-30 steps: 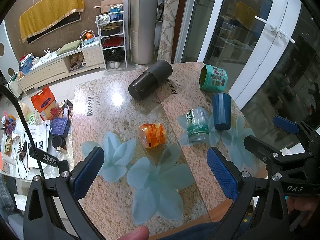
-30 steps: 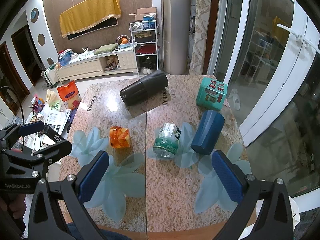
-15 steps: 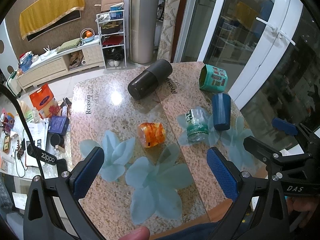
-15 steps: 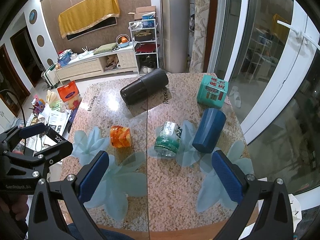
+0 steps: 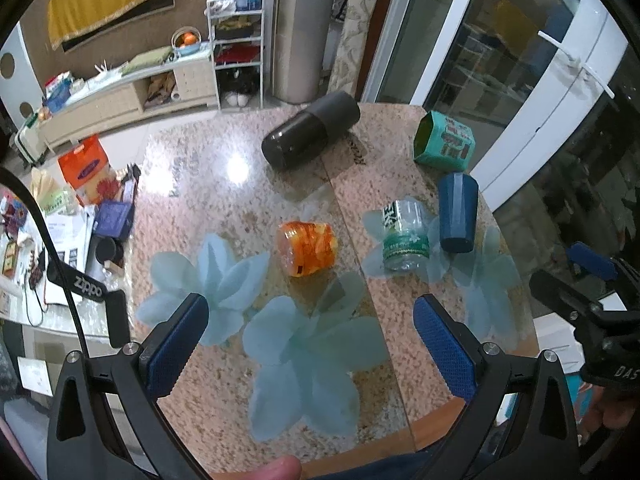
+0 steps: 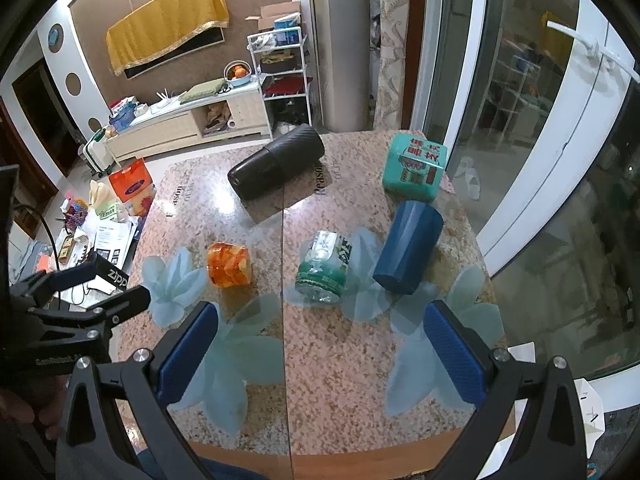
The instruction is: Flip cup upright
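Both claws, left claw [image 5: 310, 334] and right claw [image 6: 320, 344], gaped wide, empty, above speckled granite desk [image 6: 340, 360]. Dark blue faceted plastic cup [image 6: 408, 246] lay sideways, untouched. Approach step; next likely right claw closing across cup body.

The left hand-held gripper [image 5: 310, 338] is hanging with its blue-padded fingers [image 5: 440, 344] spread wide, gripping nothing. The right hand-held gripper [image 6: 320, 348] is hovering likewise, fingers parted and empty.

Ahead of your jaws lie a glossy speckled stone table [image 6: 256, 200], a matt blue cup [image 6: 408, 248] and a clear plastic bottle [image 6: 324, 264].
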